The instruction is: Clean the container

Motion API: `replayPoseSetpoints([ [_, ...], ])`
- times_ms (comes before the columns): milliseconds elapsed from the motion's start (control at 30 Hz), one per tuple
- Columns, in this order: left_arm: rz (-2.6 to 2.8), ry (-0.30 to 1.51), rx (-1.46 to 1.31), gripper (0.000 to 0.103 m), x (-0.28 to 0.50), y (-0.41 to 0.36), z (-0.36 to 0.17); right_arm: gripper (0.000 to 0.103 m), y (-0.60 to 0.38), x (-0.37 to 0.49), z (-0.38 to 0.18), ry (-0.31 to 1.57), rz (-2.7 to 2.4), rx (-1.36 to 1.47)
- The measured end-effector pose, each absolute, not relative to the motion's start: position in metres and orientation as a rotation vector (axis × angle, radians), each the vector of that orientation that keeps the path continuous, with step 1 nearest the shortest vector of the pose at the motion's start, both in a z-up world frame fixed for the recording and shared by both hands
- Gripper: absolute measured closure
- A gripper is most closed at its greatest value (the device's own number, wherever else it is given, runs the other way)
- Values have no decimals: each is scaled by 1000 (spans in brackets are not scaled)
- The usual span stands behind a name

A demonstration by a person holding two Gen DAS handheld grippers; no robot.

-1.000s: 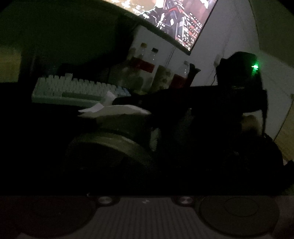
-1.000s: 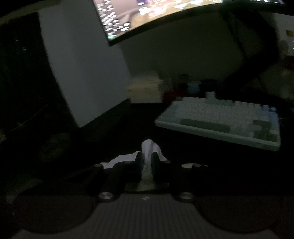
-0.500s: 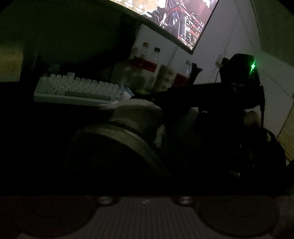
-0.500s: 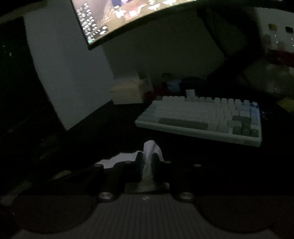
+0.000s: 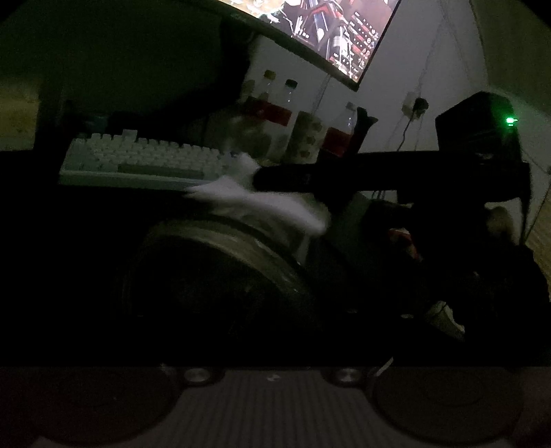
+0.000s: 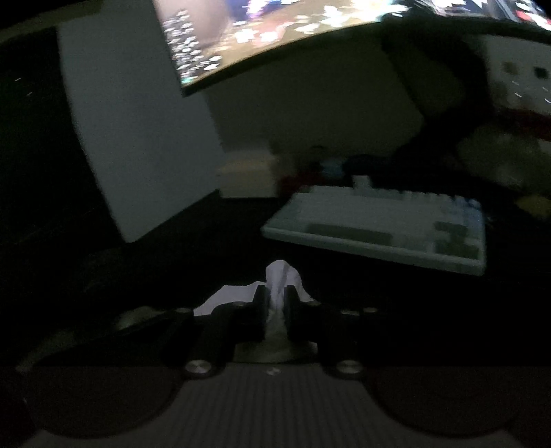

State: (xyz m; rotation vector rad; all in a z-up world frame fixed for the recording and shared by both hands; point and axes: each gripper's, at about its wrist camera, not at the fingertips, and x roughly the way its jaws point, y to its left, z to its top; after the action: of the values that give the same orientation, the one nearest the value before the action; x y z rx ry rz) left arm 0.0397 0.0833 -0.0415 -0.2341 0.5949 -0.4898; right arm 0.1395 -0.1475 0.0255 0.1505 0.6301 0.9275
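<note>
Left wrist view: the container [image 5: 220,275], a round jar seen close and lying towards the camera, fills the dark lower middle of the frame. The right gripper [image 5: 261,179] reaches in from the right as a dark horizontal bar, with the white tissue [image 5: 255,203] spread across the container's upper wall. A second ago the tissue lay flat and folded above the jar; half a second ago it was pressed onto it; now it is smeared and blurred lower right, consistent with a wiping stroke under way.

Right wrist view: the jaws are nearly closed, pinching the tissue [image 6: 277,286] between them.

The left gripper's jaws are lost in darkness; whether they grip the container cannot be told. The keyboard [image 5: 144,162] lies towards the counter's far edge, below the monitor [image 5: 330,31].
</note>
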Motion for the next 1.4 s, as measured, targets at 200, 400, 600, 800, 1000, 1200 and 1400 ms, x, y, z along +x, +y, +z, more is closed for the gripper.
replayPoseSetpoints([
  [200,-481,612,-228,55,38,85,-43,90,-126,106,32,572,1066,131],
  [400,-484,622,-211,55,38,83,-42,90,-124,106,32,562,1043,108],
  [600,-485,612,-227,55,38,87,-43,90,-146,134,23,610,881,142],
  [800,-476,600,-258,55,37,94,-45,89,-146,131,24,603,902,157],
  [1000,-477,595,-278,57,46,91,-48,89,-121,98,34,520,1064,122],
  [1200,-474,587,-308,57,53,97,-50,90,-125,98,32,513,985,98],
  [1400,-468,592,-330,56,59,101,-50,90,-143,119,24,543,912,137],
])
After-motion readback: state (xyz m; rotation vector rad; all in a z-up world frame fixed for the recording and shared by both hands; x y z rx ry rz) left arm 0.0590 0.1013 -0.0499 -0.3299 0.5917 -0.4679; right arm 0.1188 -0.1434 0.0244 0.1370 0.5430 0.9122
